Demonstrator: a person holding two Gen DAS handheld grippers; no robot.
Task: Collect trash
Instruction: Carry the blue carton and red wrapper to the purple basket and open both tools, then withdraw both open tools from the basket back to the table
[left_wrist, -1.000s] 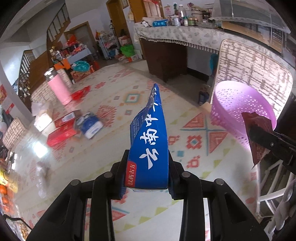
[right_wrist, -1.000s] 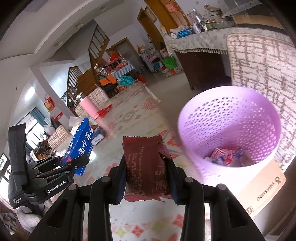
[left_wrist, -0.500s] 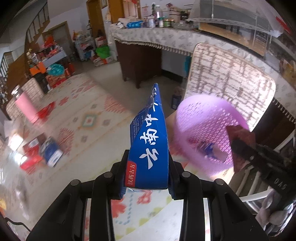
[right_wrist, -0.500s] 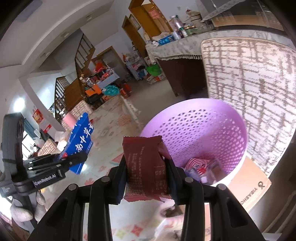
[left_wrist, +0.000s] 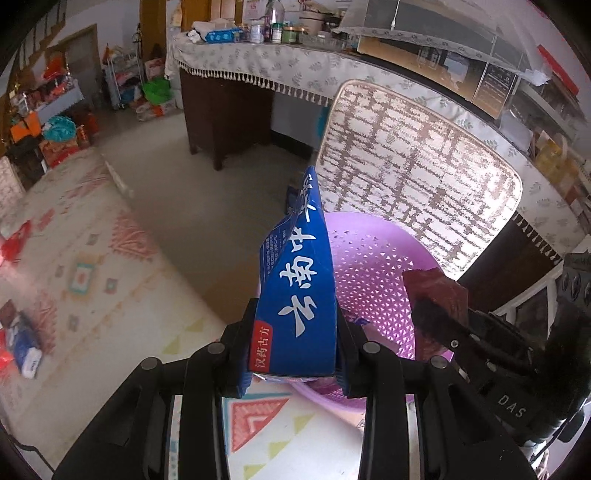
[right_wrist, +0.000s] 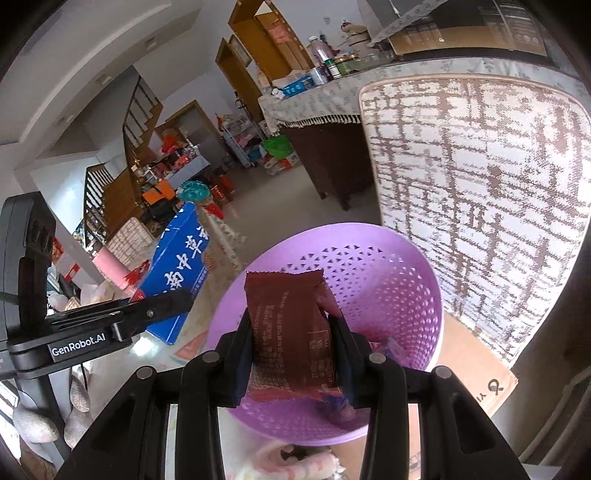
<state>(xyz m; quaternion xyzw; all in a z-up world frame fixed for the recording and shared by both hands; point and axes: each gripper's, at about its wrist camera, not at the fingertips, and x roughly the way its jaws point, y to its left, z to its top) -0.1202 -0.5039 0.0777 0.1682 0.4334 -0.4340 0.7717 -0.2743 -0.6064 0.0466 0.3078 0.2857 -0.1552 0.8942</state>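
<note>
My left gripper (left_wrist: 295, 354) is shut on a blue carton with white Chinese lettering (left_wrist: 299, 295), held over the near rim of a purple perforated basket (left_wrist: 373, 266). My right gripper (right_wrist: 293, 354) is shut on a dark red snack wrapper (right_wrist: 291, 328), held above the same basket (right_wrist: 388, 280). Some trash lies in the basket's bottom, mostly hidden. The right gripper and its wrapper (left_wrist: 436, 291) show at the right of the left wrist view. The blue carton (right_wrist: 177, 273) and left gripper show at the left of the right wrist view.
A patterned woven mat (left_wrist: 417, 184) leans behind the basket. A cardboard piece (right_wrist: 476, 373) lies under it. A dark cabinet with a fringed cloth (left_wrist: 229, 110) stands beyond. More red and blue packets (left_wrist: 22, 350) lie on the patterned floor mat at left.
Both grippers have moved toward the basket with their items; the basket is now directly below and in front of both. The grips are unchanged.
</note>
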